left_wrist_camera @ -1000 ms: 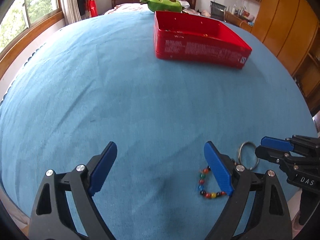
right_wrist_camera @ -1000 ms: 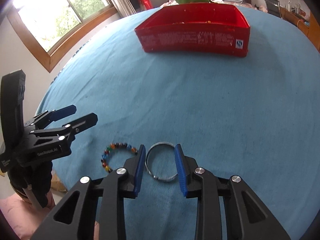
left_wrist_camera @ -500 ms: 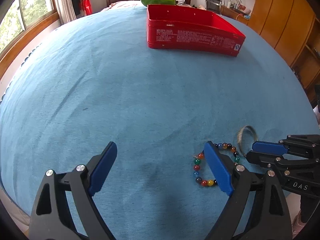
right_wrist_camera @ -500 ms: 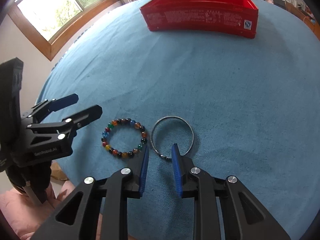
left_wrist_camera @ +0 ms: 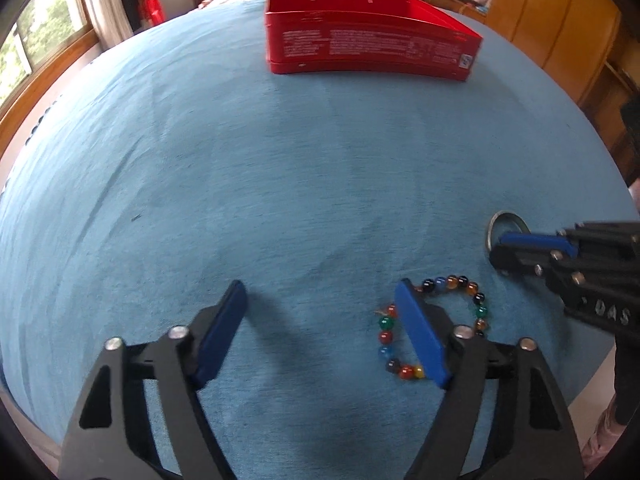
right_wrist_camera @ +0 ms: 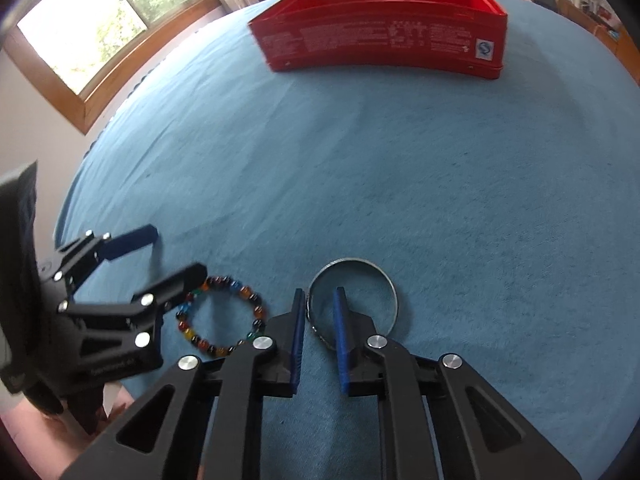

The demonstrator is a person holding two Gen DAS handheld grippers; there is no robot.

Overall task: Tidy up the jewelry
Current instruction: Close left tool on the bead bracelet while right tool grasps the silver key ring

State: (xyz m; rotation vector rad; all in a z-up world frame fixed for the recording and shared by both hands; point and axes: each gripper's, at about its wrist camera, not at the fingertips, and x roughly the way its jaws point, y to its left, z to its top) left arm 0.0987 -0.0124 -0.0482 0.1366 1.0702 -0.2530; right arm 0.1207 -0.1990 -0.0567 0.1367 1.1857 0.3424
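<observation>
A blue cloth [left_wrist_camera: 280, 184] covers the tabletop by a wood-framed window [right_wrist_camera: 100, 36]. Left claw [left_wrist_camera: 320, 328] closing, empty; right claw [right_wrist_camera: 318, 320] closing around a metal bangle [right_wrist_camera: 384, 280].

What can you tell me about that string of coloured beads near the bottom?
The beaded bracelet is a closed loop of small glossy round beads in red, orange, green, blue and black, glass-like. It lies flat on the blue cloth, beside the metal bangle. The left claw is closing, one finger inside the loop.

One multicoloured bead bracelet [right_wrist_camera: 220, 316], one thin silver metal bangle [right_wrist_camera: 354, 296], one red rectangular tin box [right_wrist_camera: 380, 36], two black grippers.
</observation>
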